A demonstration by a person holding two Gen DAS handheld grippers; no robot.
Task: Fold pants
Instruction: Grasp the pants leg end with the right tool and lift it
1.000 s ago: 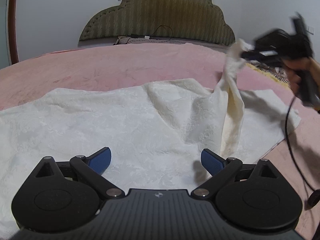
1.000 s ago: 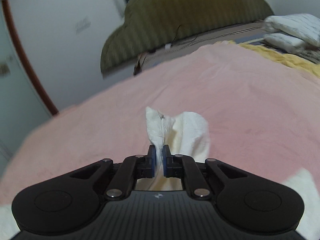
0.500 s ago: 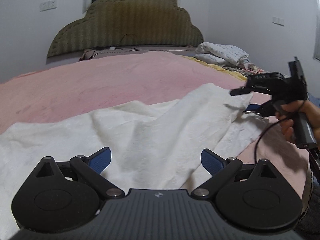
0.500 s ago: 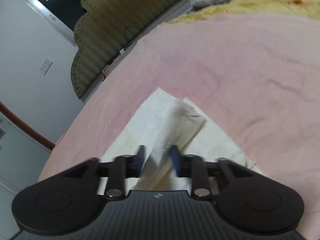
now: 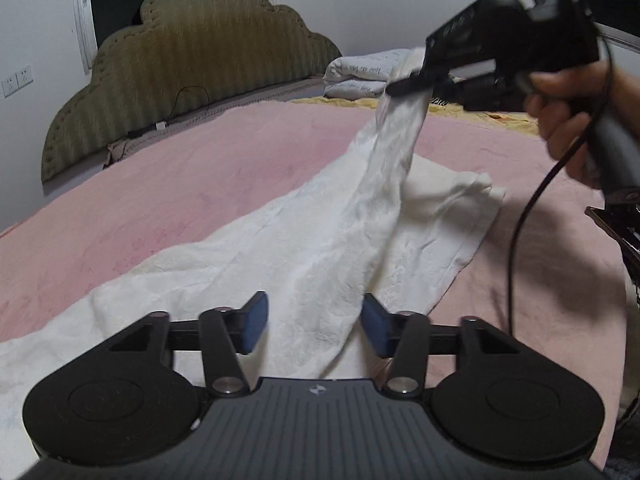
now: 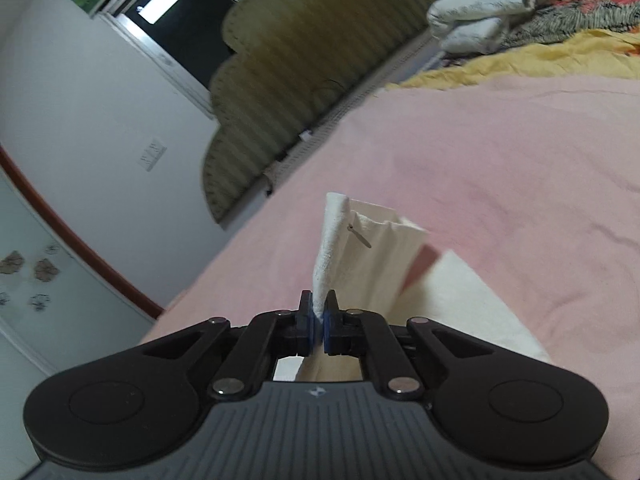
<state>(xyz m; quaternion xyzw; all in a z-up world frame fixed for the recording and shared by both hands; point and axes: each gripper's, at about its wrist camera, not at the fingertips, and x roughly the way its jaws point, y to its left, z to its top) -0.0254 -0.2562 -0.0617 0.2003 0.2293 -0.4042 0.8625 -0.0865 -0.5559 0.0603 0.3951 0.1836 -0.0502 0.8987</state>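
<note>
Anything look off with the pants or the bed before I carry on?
Nothing damaged or spilled. The white pants lie rumpled and diagonal on the pink blanket, one end lifted in the shut right claw. The left claw is closing around a raised fold, not pinching it yet.

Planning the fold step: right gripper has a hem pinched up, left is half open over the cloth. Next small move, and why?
Probably finish closing the left gripper on the pants. Its jaws are closing with a ridge of fabric between them, pads not yet pressing. The right gripper already pinches the hem, lifted off the pink blanket, so both ends must be held before carrying.
</note>
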